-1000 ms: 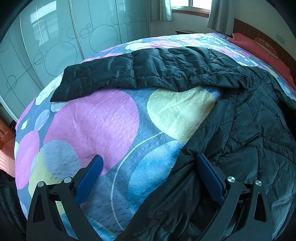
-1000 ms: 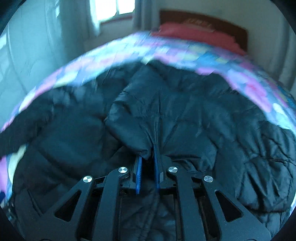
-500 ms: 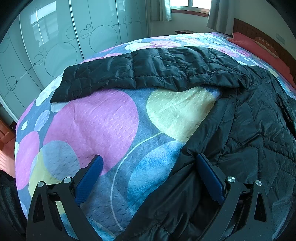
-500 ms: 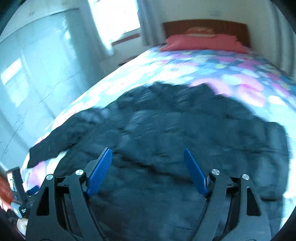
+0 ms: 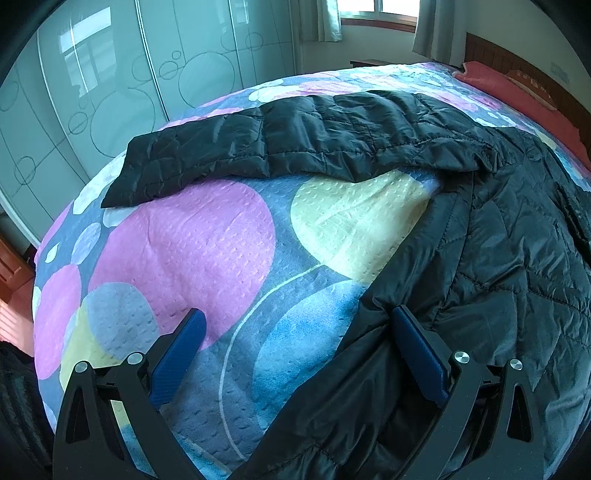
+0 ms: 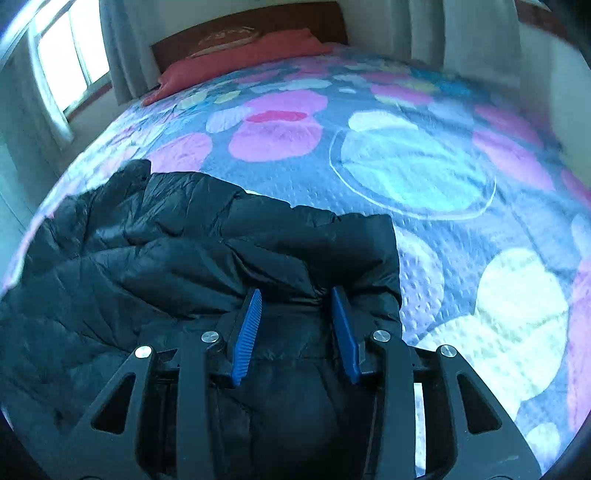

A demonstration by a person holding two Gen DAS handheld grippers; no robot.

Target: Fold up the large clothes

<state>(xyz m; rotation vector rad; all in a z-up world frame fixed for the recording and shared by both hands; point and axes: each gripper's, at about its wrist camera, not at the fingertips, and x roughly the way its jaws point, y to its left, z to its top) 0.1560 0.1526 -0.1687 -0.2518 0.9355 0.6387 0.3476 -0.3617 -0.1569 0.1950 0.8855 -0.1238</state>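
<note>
- The black puffer jacket (image 5: 509,258) lies spread on the bed (image 5: 207,251), but its right side runs out of the left wrist view, so its full outline is cut off.
- One sleeve (image 5: 295,144) stretches flat across the bedspread toward the wardrobe doors (image 5: 110,92); its cuff end rests near the bed's edge.
- In the right wrist view the jacket (image 6: 166,258) is bunched into folds, slightly blurred, and I cannot tell which part of it lies nearest the tool.
- The left gripper (image 5: 295,332) has its jaws spread wide, gripping nothing; its right finger touches the jacket's edge, and its left finger hangs over bare bedspread.
- The right gripper (image 6: 295,310) has its jaws partly apart, with rumpled jacket fabric between and beneath them; nothing looks pinched.
- A red pillow (image 6: 236,55) sits at the wooden headboard (image 6: 243,18), well apart from the jacket.
- Curtains (image 5: 436,29) frame a bright window (image 5: 376,7) beyond the bed.
- The gripper frames block the near edge of the bed in both views.
</note>
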